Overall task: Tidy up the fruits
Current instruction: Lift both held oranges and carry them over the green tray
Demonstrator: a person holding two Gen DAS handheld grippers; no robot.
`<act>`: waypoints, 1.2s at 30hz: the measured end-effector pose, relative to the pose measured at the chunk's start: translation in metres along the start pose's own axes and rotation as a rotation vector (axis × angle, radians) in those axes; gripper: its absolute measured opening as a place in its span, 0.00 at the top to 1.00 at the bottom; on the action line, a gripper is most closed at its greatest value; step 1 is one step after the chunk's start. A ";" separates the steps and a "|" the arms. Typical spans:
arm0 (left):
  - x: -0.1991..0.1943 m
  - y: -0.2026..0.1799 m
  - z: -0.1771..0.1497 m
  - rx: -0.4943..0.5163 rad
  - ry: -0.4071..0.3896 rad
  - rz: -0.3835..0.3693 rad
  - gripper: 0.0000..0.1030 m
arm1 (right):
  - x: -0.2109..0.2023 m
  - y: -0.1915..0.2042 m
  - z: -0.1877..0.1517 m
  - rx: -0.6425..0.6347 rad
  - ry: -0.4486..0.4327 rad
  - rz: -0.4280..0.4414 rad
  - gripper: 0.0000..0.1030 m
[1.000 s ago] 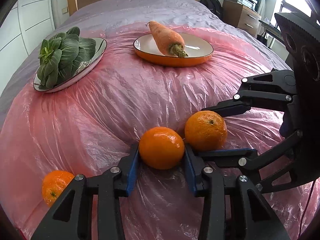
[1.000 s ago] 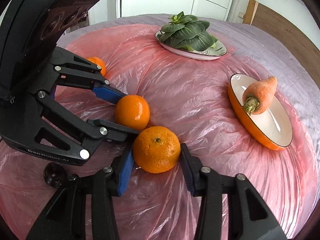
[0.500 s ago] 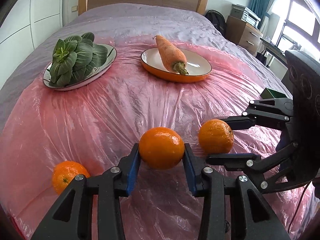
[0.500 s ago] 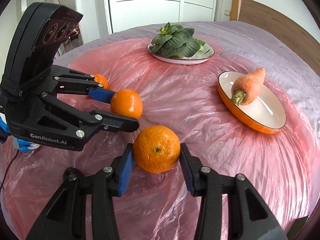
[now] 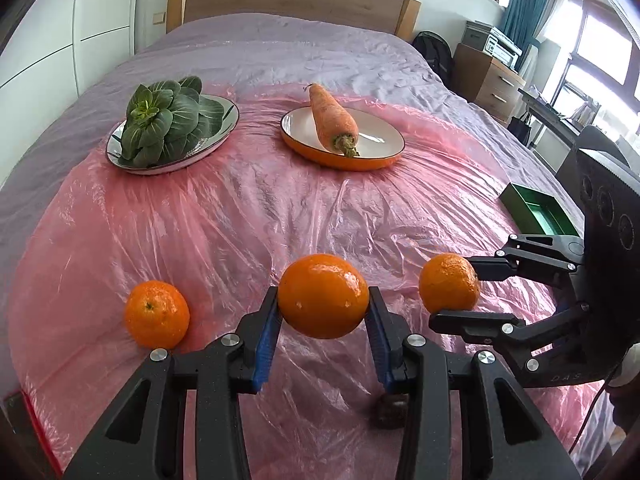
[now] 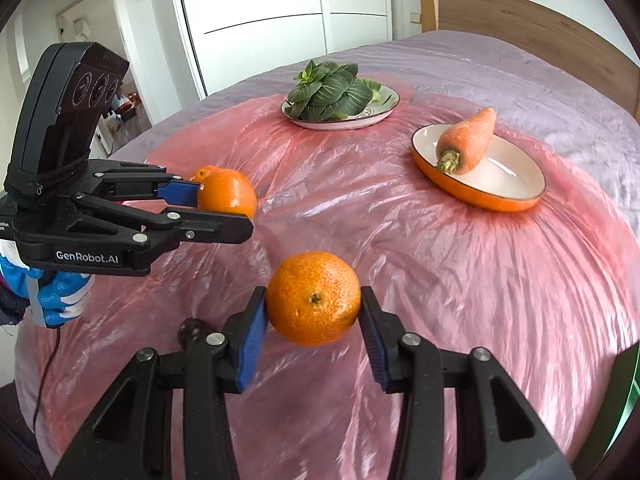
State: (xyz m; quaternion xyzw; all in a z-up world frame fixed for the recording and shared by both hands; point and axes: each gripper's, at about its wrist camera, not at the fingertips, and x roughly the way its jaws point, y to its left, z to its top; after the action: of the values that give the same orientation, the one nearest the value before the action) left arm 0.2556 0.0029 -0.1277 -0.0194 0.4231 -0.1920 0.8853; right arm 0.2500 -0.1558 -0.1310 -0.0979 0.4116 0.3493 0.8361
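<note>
**Two oranges lifted, the green box off to the right**

The left gripper (image 5: 323, 312) was closed on a smooth orange (image 5: 323, 295), its blue pads pressing both sides of the fruit, which hung clear above the pink plastic sheet (image 5: 240, 220). The right gripper (image 6: 313, 314) was closed in the same way on a dimpled orange (image 6: 313, 298), also off the sheet. A third orange (image 5: 157, 314) lay on the sheet, just beside the left gripper on its left side.

The relation that matters was sideways. A green box (image 5: 536, 212) stood at the right edge of the bed, beyond the right gripper, so the right hand was nearer to it and the left hand would need to cross behind. I judge the box to be the likely place for the fruits, because the two plates held a carrot (image 5: 334, 120) and a leafy green (image 5: 168, 118). An orange is round, so its direction in the grip should not matter.
</note>
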 end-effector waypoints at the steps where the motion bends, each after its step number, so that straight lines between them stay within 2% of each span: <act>1: -0.004 -0.002 -0.002 -0.002 -0.002 0.002 0.65 | -0.004 0.002 -0.003 0.009 -0.001 -0.001 0.18; 11: -0.042 -0.020 -0.039 -0.035 0.015 0.030 0.65 | -0.041 0.033 -0.038 0.077 0.006 -0.007 0.18; 14: -0.055 -0.027 -0.053 -0.055 0.018 0.055 0.65 | -0.053 0.044 -0.048 0.104 0.002 -0.011 0.18; 20: -0.082 -0.051 -0.077 -0.033 0.003 0.111 0.65 | -0.076 0.066 -0.069 0.148 0.000 -0.023 0.18; 36: -0.125 -0.087 -0.110 -0.034 -0.038 0.138 0.65 | -0.125 0.097 -0.120 0.240 0.018 -0.096 0.18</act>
State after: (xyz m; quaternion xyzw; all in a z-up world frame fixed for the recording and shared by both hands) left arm 0.0731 -0.0185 -0.0884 -0.0090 0.4096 -0.1226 0.9040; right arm 0.0591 -0.2013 -0.1008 -0.0197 0.4526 0.2564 0.8538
